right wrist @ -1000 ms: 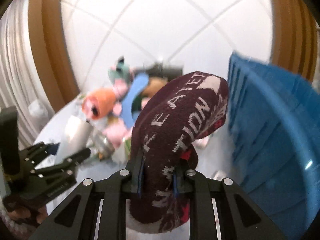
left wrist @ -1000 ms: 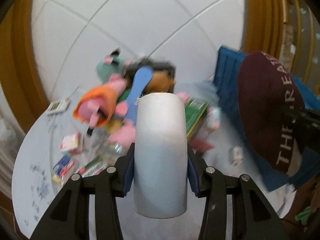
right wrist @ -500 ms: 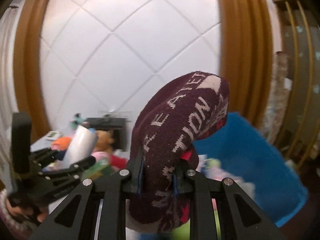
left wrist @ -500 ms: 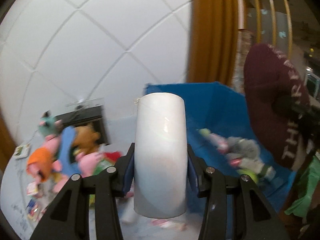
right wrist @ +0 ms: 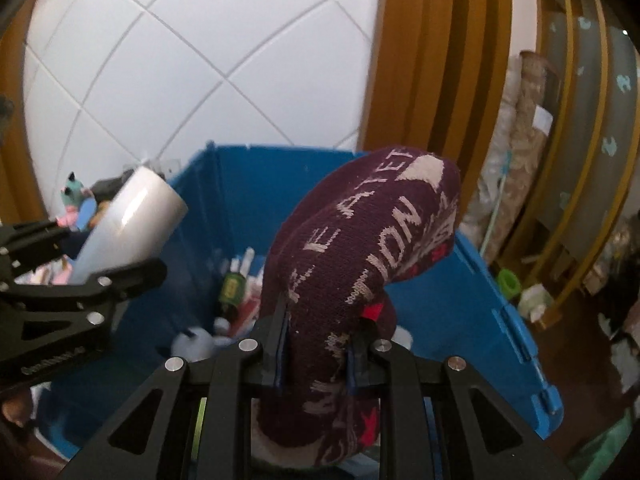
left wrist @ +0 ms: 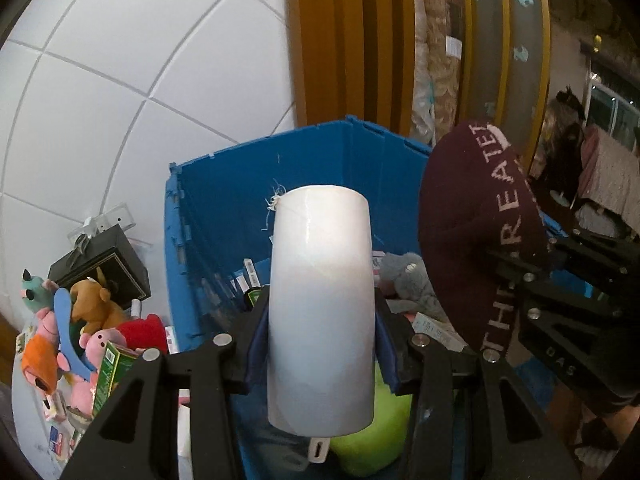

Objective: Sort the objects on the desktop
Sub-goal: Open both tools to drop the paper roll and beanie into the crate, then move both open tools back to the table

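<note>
1. My left claw (left wrist: pixel 320 344) clamps the white roll (left wrist: pixel 320 304), frame centre, above the blue bin (left wrist: pixel 304 168), ready to drop.
2. My right claw (right wrist: pixel 316 356) pinches the maroon sock (right wrist: pixel 360 264) over the bin too.

White roll (left wrist: pixel 320 320), maroon knit sock (right wrist: pixel 360 272) held over blue bin (right wrist: pixel 460 320).
</note>
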Action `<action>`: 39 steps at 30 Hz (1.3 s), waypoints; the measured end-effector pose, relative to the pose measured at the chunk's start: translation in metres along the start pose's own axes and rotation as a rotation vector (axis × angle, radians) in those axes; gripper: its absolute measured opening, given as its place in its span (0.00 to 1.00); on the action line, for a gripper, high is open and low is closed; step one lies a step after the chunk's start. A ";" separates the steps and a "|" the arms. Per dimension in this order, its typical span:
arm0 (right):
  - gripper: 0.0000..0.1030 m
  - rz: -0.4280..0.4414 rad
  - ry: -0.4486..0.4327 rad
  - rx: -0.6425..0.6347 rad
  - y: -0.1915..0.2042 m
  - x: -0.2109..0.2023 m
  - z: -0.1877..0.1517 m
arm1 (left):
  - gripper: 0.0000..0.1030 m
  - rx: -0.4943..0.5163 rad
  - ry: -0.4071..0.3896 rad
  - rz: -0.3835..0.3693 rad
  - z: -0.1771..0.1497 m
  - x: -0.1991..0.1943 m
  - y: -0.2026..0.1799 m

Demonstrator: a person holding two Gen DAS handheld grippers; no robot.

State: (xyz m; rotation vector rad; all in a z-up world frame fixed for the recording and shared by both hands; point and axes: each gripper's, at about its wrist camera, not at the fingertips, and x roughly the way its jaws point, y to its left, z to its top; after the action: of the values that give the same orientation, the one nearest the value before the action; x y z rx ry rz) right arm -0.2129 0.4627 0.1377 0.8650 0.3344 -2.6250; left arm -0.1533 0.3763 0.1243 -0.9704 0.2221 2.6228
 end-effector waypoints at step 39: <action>1.00 0.108 -0.128 -0.048 0.051 -0.048 0.001 | 0.78 -0.133 -0.172 0.111 -0.054 -0.094 0.081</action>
State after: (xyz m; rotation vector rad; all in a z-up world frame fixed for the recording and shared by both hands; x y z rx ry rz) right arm -0.1567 0.4289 0.1625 0.6768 0.3068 -2.5468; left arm -0.0836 0.2629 0.1472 -0.7873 0.0625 2.8353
